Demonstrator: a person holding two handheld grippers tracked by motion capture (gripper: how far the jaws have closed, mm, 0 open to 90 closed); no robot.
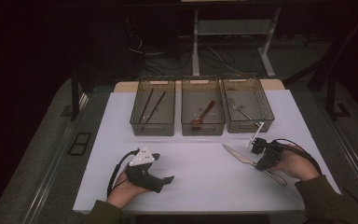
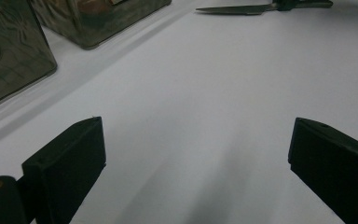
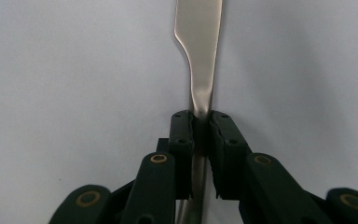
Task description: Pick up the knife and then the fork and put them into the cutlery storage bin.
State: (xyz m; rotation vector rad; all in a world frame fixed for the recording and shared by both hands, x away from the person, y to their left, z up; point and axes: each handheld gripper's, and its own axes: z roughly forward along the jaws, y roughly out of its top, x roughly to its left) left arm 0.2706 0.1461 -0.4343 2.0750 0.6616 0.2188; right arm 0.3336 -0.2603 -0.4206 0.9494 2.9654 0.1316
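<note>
- Step in hand, by my read: grasp of the knife [image 1: 249, 161], w/ sorting into a bin likely to follow. Right gripper [image 3: 200, 122] has its jaws drawn together on the knife's neck, where blade meets handle; pads press the metal from both sides. Knife lies flat on the worktop [image 1: 200, 186], near the right edge, blade tip pointing toward the middle, handle end toward the near right corner.
- Left gripper [image 1: 165, 179] rests nr the near left part of the worktop, jaws wide apart, nothing between them; bare white surface ahead of it.
- Next move, as I judge it: lift straight up first, since the knife is thin and flat and the grip sits off its centre, so the long end may droop or swing. Keep it level, then carry toward the far edge.
- Room: wide bare stretch across the middle of the worktop, no obstacle btwn knife and bins.
- Far edge: three bins in a row. Left bin [image 1: 153, 120] holds chopsticks [image 1: 150, 106], middle bin [image 1: 203, 119] a red spoon [image 1: 203, 115], right bin [image 1: 248, 116] a fork [image 1: 240, 110]. Right bin is nearest the knife; its near wall has to be cleared, so approach from above.
- Right edge of the worktop is close to the hand; avoid swinging the handle outward.
</note>
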